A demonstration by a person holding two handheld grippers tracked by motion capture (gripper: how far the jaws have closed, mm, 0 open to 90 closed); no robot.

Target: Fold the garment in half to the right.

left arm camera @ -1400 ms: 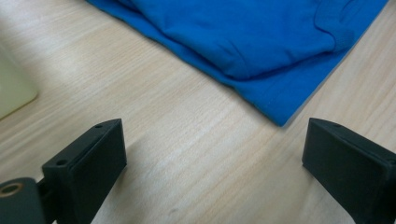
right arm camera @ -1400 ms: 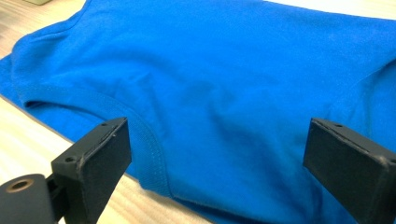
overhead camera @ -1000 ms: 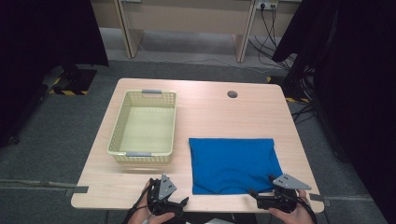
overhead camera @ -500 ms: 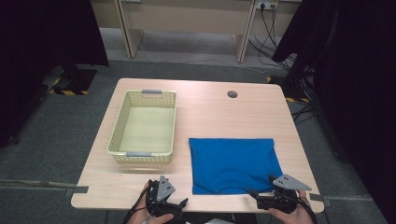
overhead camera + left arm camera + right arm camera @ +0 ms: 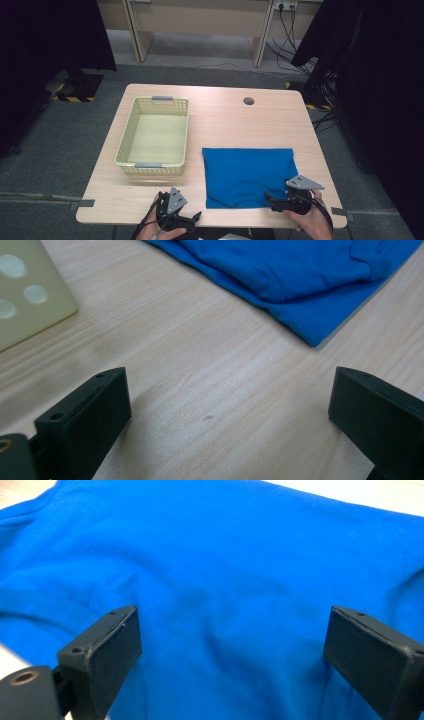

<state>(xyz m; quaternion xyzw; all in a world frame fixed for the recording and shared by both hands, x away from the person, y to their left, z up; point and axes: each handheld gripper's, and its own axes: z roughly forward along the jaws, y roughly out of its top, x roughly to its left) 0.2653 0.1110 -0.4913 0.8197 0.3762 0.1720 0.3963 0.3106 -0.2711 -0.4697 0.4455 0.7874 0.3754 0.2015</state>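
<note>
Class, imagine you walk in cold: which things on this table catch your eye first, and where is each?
The bright blue folded shirt on the table's near right stands out first. Left of it sits an empty pale yellow basket. At the near edge, the right gripper hovers open over the shirt, the left gripper open over bare wood.

On the table [image 5: 225,117], the basket [image 5: 155,134] lies left of the folded shirt [image 5: 247,175], apart from it. Your left gripper [image 5: 192,217] sits at the near edge, before the basket; your right gripper [image 5: 270,201] sits over the shirt's near edge.
</note>
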